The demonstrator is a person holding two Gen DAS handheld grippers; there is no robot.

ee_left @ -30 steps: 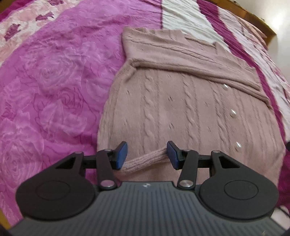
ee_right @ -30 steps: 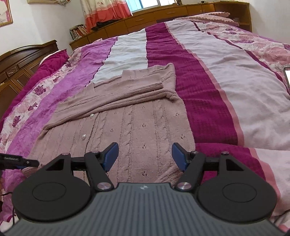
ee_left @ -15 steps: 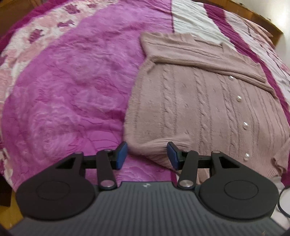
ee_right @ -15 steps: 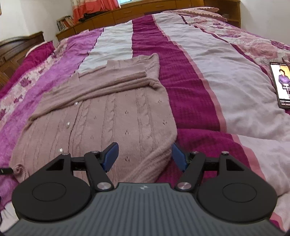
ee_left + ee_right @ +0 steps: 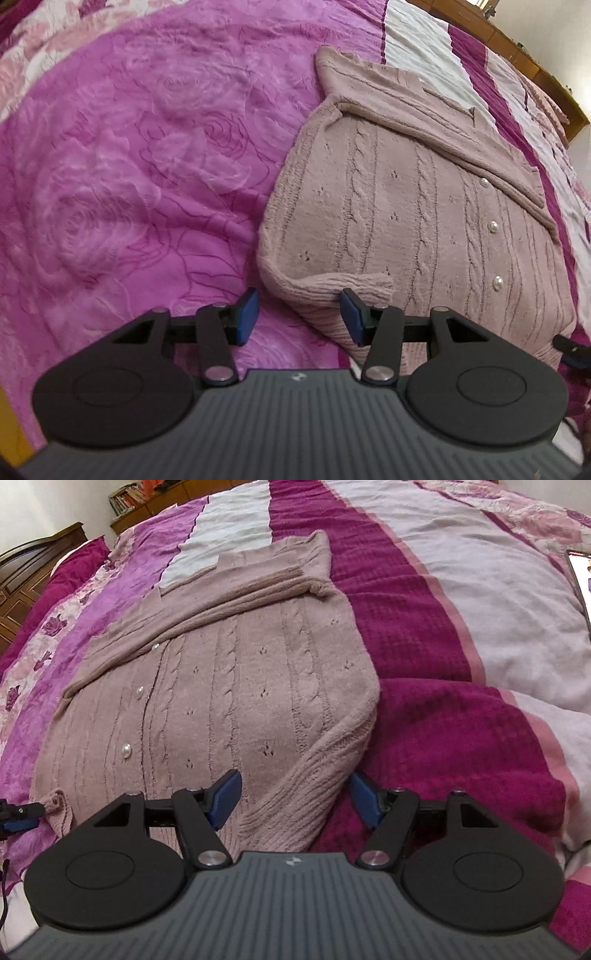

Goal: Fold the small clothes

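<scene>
Knitwear lies flat on the bed: a dusty-pink cable-knit cardigan [image 5: 229, 679] with pearl buttons [image 5: 125, 751], ribbed hem and sleeves folded across its chest, spread over the magenta rose-patterned bedspread [image 5: 122, 177] near the bed's closest edge. Left claw [image 5: 299, 317] and right claw [image 5: 293, 799] both gape at hem corners, gripping nothing.
</scene>
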